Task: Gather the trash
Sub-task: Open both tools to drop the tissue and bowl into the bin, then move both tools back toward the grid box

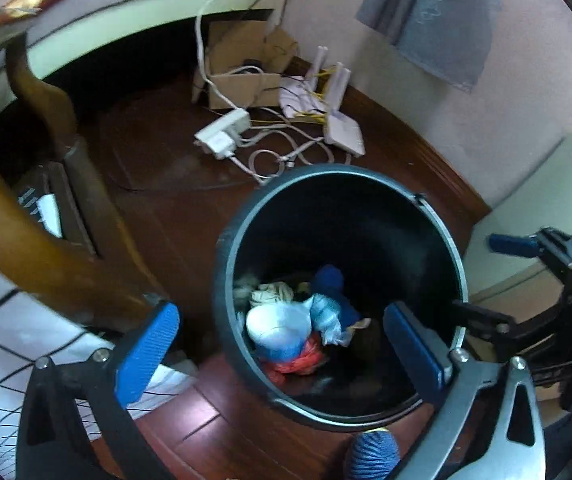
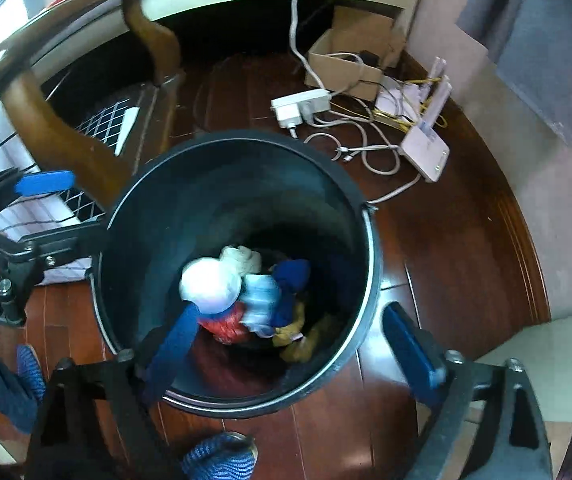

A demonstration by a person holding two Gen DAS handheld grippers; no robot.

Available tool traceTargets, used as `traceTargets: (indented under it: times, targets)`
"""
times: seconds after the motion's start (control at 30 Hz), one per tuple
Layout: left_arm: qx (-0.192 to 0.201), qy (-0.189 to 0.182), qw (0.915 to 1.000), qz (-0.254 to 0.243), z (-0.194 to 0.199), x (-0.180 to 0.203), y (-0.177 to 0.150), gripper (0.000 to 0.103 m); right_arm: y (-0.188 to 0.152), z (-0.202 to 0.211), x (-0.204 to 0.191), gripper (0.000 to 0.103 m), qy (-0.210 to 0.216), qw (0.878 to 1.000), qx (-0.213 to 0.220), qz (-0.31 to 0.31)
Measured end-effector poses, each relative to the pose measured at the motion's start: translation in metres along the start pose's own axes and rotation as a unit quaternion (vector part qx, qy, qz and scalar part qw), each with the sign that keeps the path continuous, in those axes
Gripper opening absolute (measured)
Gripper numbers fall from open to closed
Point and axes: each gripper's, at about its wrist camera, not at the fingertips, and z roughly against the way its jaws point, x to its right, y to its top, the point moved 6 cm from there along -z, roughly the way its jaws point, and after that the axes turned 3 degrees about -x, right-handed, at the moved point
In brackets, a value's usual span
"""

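Wooden floor [image 2: 446, 264] bears black bin [image 2: 133, 216], seemingly part-filled.

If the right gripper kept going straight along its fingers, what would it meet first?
Probably the trash pile in the black bin: the open right gripper points down into its mouth, and the white bundle lies topmost. Depth is unclear; the near rim may catch a finger.
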Motion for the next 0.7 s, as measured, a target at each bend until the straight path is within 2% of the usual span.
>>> traceTargets:
  times: [0.2,0.7]
  targets:
    - [0.024,0.028,0.9993,0.003,0.014,-0.01,0.001,0.103,0.008,0.009,-0.001,0.103,-0.012,1.0,0.012,-0.008]
    - [0.073,0.053,0.9959,0.006,0.077,-0.019,0.006,0.103,0.032,0.066,-0.027,0.103,-0.001,0.997,0.074,-0.005]
